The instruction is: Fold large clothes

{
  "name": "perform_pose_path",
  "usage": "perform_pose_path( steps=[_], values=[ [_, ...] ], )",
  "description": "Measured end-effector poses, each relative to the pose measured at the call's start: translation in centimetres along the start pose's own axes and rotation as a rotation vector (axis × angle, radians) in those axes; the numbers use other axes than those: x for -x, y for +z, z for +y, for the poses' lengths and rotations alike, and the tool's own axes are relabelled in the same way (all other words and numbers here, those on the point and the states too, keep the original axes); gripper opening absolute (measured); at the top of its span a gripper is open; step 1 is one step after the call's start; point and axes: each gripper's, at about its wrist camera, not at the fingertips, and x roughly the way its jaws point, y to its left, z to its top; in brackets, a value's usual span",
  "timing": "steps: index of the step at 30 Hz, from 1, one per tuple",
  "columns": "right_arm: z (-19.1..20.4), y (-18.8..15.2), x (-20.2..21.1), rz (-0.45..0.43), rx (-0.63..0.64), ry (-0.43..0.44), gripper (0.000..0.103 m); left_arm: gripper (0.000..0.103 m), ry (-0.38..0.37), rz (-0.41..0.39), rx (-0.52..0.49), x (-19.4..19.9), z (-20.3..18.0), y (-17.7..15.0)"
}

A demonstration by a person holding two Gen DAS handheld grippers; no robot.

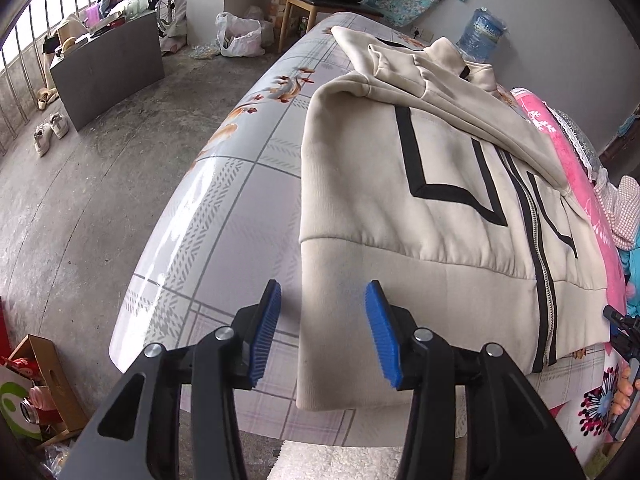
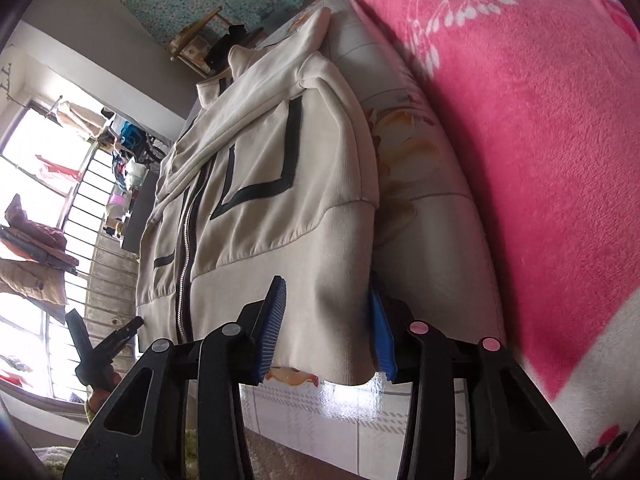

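A cream zip-up jacket (image 1: 400, 200) with black trim lies front up on the patterned tabletop (image 1: 224, 208), its sleeves folded across the chest. My left gripper (image 1: 324, 332) is open at the jacket's near left hem corner. One blue pad is over the cloth and the other is over bare table. In the right wrist view the same jacket (image 2: 260, 200) runs away from me. My right gripper (image 2: 328, 332) is open and straddles the near right hem corner, with the cloth filling the gap between its pads. The left gripper (image 2: 104, 344) shows at the lower left.
A pink fleece blanket (image 2: 520, 120) lies along the jacket's right side on the table (image 2: 320, 404). A blue water bottle (image 1: 482, 34) and a wooden chair (image 1: 304, 0) stand beyond the far end. On the floor to the left are a grey cabinet (image 1: 112, 72), shoes (image 1: 50, 132) and a cardboard box (image 1: 44, 384).
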Motion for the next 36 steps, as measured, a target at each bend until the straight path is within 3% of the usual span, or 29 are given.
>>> perform_pose_path(
  steps=[1, 2, 3, 6, 11, 15, 20, 24, 27, 30, 31, 34, 36],
  values=[
    [-0.1, 0.0, 0.0, -0.008, -0.003, -0.003, 0.021, 0.038, 0.004, -0.007, 0.009, 0.0, 0.1, 0.0],
    [-0.1, 0.1, -0.2, -0.014, -0.005, -0.016, 0.010, 0.027, 0.006, -0.012, 0.019, 0.0, 0.1, 0.0],
    [-0.2, 0.1, -0.2, -0.017, -0.007, -0.020, 0.009, 0.018, -0.001, -0.012, 0.023, -0.1, 0.2, -0.1],
    [0.3, 0.0, 0.5, -0.043, 0.008, -0.022, 0.003, 0.005, 0.016, -0.034, -0.020, 0.5, -0.3, -0.1],
    [2.4, -0.7, 4.2, -0.135, 0.081, -0.016, 0.002, 0.004, 0.021, -0.128, -0.108, 4.4, -1.1, -0.2],
    [3.3, -2.2, 6.5, -0.158, 0.104, 0.004, 0.002, 0.004, 0.027, -0.144, -0.138, 7.0, -0.9, -0.7],
    [2.7, -6.3, 8.1, -0.114, 0.075, 0.028, 0.002, 0.005, 0.028, -0.089, -0.141, 8.8, 1.0, -3.3],
    [0.9, -9.9, 6.7, -0.029, 0.029, 0.005, 0.003, 0.005, 0.056, -0.009, -0.118, 7.2, 2.5, -6.1],
    [0.0, -10.8, 5.1, 0.024, 0.023, -0.072, 0.012, 0.008, 0.087, 0.047, -0.111, 5.3, 3.1, -7.2],
    [0.1, -10.2, 6.3, -0.002, 0.062, -0.176, 0.025, 0.008, 0.140, 0.050, -0.097, 5.6, 4.2, -6.9],
    [0.3, -9.7, 7.1, -0.026, 0.075, -0.212, 0.035, 0.008, 0.140, 0.039, -0.083, 6.2, 4.8, -6.7],
    [1.6, -8.3, 9.5, -0.105, 0.130, -0.305, 0.036, 0.008, 0.148, -0.022, -0.059, 8.3, 5.9, -5.6],
    [3.2, -7.4, 9.7, -0.136, 0.166, -0.285, 0.041, 0.008, 0.140, -0.068, -0.086, 9.2, 5.2, -4.7]
  ],
)
